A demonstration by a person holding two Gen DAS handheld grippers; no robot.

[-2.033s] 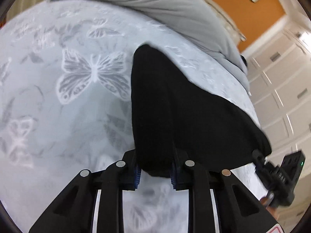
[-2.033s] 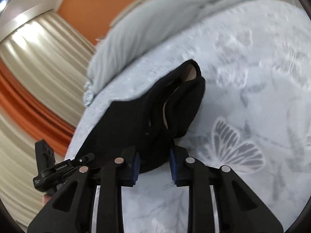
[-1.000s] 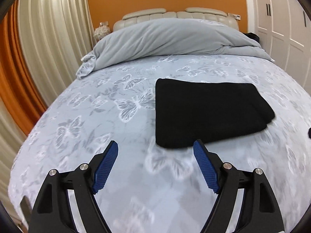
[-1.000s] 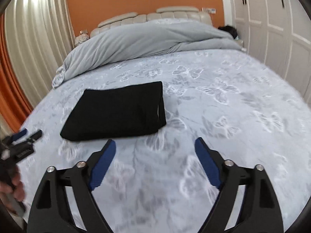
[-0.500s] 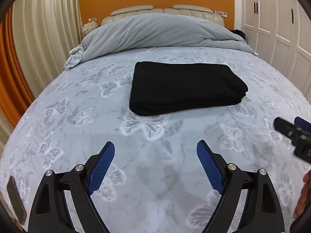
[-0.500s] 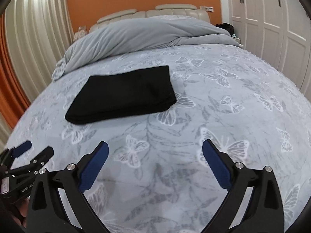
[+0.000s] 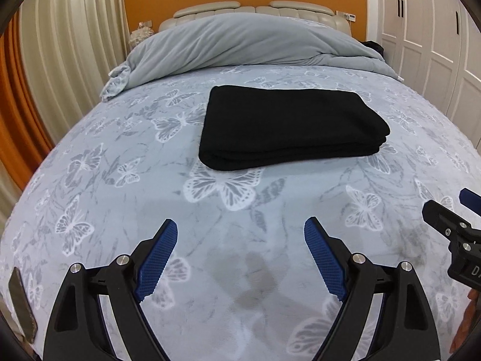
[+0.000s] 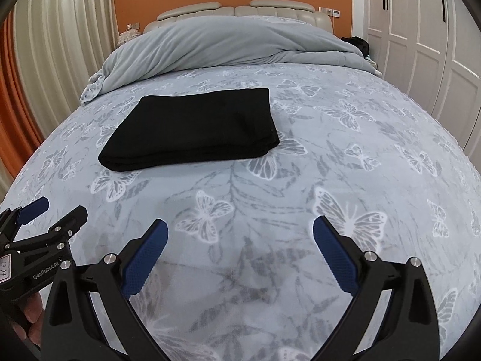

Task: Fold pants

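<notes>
The black pants (image 7: 288, 126) lie folded into a flat rectangular stack on the butterfly-print bedspread (image 7: 126, 138). They also show in the right wrist view (image 8: 195, 126), left of centre. My left gripper (image 7: 240, 228) is open and empty, held back from the pants near the foot of the bed. My right gripper (image 8: 240, 228) is open and empty too, to the right of the pants and well short of them. Each gripper shows at the edge of the other's view: the right one (image 7: 451, 225) and the left one (image 8: 45, 213).
A bunched grey duvet (image 7: 240, 42) lies across the head of the bed by the padded headboard (image 7: 255, 7). Curtains (image 7: 69, 45) hang on the left, white wardrobe doors (image 7: 436, 39) stand on the right. A dark flat object (image 7: 22, 310) lies at the bed's near-left edge.
Both grippers let go of the pants, opened wide and drew back toward the foot of the bed. The pants now lie folded and still.
</notes>
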